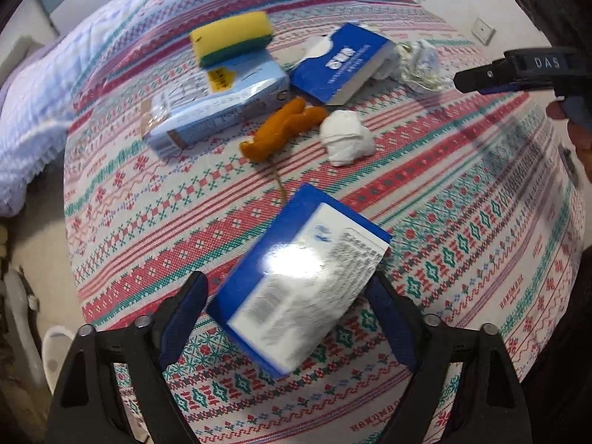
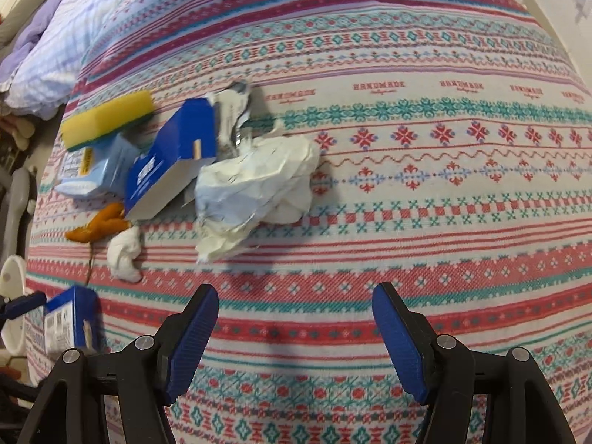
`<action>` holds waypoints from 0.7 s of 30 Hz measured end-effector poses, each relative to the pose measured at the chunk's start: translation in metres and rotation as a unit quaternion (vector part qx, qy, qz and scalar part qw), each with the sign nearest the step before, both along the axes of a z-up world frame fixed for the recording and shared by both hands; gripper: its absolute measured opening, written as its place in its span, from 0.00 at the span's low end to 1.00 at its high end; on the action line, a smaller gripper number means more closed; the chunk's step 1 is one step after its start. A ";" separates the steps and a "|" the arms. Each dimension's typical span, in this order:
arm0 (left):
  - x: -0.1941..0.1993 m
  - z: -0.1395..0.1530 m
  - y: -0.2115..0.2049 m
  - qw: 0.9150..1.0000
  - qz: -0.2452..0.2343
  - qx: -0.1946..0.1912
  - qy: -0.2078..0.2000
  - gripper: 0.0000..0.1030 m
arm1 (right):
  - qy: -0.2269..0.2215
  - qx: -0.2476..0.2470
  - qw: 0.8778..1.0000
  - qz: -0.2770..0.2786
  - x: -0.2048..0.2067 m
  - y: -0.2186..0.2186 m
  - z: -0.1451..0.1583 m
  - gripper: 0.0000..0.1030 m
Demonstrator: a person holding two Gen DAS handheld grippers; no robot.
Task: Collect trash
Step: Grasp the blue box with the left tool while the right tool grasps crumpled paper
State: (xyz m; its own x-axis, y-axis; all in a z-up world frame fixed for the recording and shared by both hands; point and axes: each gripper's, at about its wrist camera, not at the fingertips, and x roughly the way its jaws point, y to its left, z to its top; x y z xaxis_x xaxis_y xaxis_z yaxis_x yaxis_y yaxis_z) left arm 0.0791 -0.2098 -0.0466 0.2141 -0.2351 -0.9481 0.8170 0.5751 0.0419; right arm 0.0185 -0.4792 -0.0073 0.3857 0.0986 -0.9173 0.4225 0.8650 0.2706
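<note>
A blue and white carton lies on the patterned cloth between the open fingers of my left gripper; it also shows in the right wrist view. The pads stand apart from its sides. A crumpled white paper wad lies ahead of my right gripper, which is open and empty above the cloth. A smaller white wad lies beside an orange toy. A second blue carton lies behind them. My right gripper shows in the left wrist view near the big wad.
A yellow and green sponge rests on a light blue packet at the back left. A lilac quilt hangs at the left edge. A wall with a socket stands behind. The patterned cloth stretches to the right.
</note>
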 end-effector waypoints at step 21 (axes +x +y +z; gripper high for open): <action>0.032 0.015 0.014 0.994 0.076 -0.075 0.032 0.58 | -0.026 -0.007 0.999 0.020 0.063 0.015 -0.019 0.56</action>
